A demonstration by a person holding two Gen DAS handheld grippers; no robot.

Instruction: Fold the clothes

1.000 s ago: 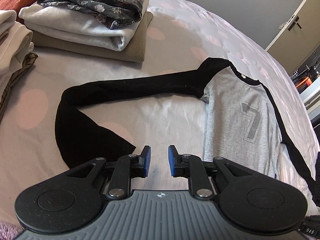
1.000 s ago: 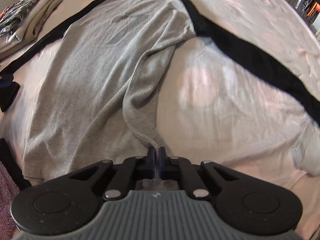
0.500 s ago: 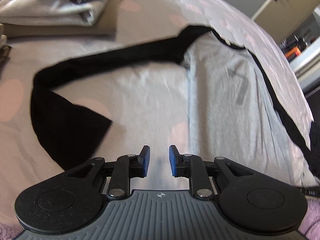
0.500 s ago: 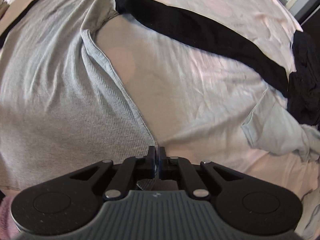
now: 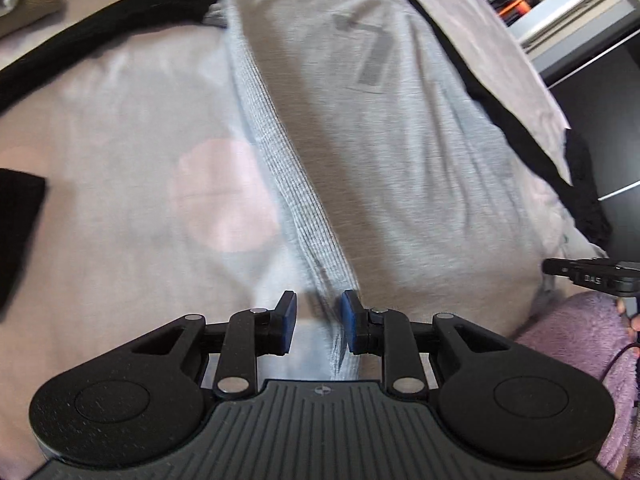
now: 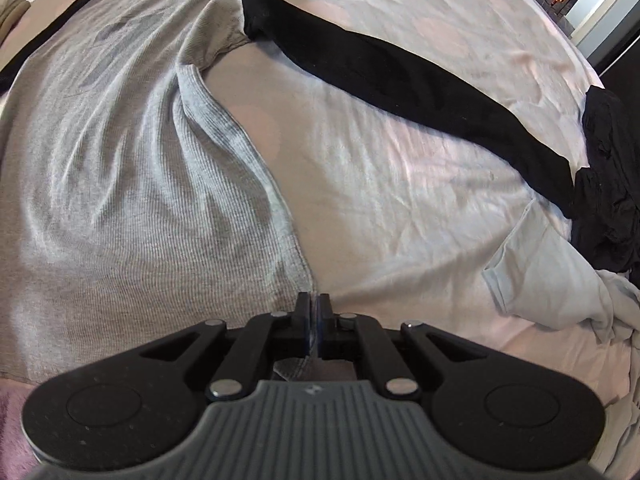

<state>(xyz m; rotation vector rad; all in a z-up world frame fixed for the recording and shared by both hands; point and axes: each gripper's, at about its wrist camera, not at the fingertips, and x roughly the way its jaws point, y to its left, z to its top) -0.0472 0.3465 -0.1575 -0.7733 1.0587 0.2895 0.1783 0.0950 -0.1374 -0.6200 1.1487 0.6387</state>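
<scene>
A grey ribbed shirt (image 5: 384, 152) with black raglan sleeves and a dark "7" print lies spread on the bed. In the left wrist view my left gripper (image 5: 318, 312) is open, and the shirt's left bottom hem corner lies in the gap between its blue pads (image 5: 289, 322). In the right wrist view my right gripper (image 6: 314, 306) is shut on the right bottom hem corner of the shirt (image 6: 132, 184). The right black sleeve (image 6: 420, 92) stretches out to the bed's right edge. Part of the left black sleeve (image 5: 92, 36) runs off to the upper left.
The bed sheet (image 6: 400, 200) is white with pale pink dots. A crumpled dark garment (image 6: 612, 200) and a pale blue one (image 6: 560, 280) lie at the right edge. A purple fuzzy sleeve (image 5: 580, 344) and the other gripper's body (image 5: 592, 276) show at the left view's right edge.
My left gripper has swung right, away from the black sleeve and the folded stack, down onto the shirt's left hem corner. My right gripper stays shut on the hem, which now lies flatter.
</scene>
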